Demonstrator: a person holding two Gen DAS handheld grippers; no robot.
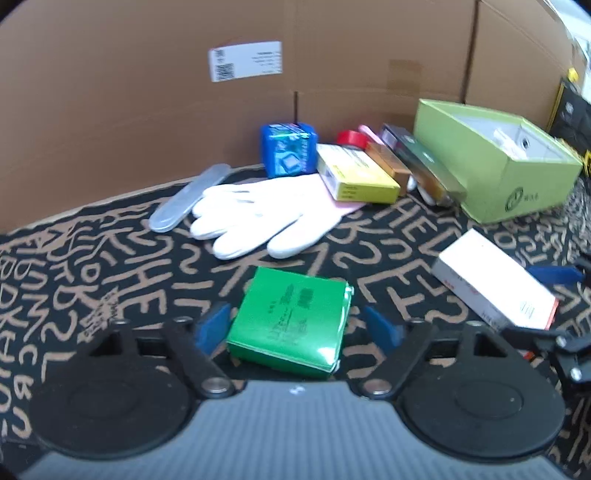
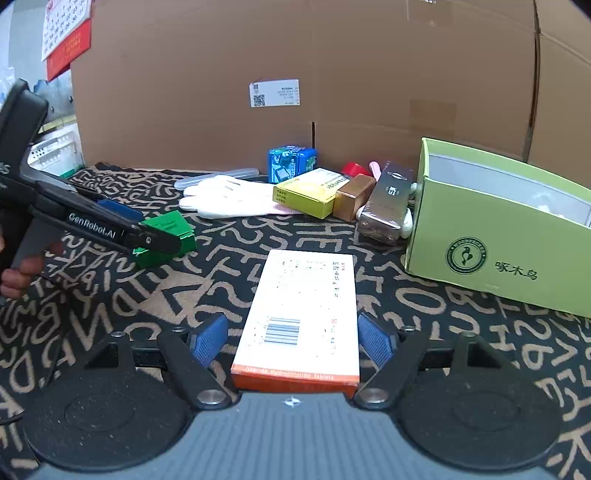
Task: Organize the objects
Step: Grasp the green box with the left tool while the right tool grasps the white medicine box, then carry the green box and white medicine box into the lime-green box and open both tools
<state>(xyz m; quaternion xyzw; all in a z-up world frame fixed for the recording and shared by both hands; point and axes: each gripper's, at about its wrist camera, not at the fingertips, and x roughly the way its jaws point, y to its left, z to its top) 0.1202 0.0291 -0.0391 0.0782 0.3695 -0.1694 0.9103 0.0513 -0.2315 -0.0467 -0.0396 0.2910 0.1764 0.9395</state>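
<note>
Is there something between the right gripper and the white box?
Nothing visible. The white box lies directly between the open fingers of the right gripper, with a small gap to each blue pad.

Ahead of your grippers a tall brown cardboard wall (image 2: 332, 74) with a white shipping label (image 2: 274, 93) closes off the back. Beneath them spreads a black cloth (image 2: 229, 266) scrawled with tan letters. Far left hangs a red-and-white calendar (image 2: 66, 33).

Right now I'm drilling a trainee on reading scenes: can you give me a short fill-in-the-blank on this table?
1. The box between the left gripper's pads is ____ in colour.
2. The white and orange box lies between the pads of the ____ gripper.
3. The yellow box rests partly on the white ____.

Missing words: green; right; glove
</note>
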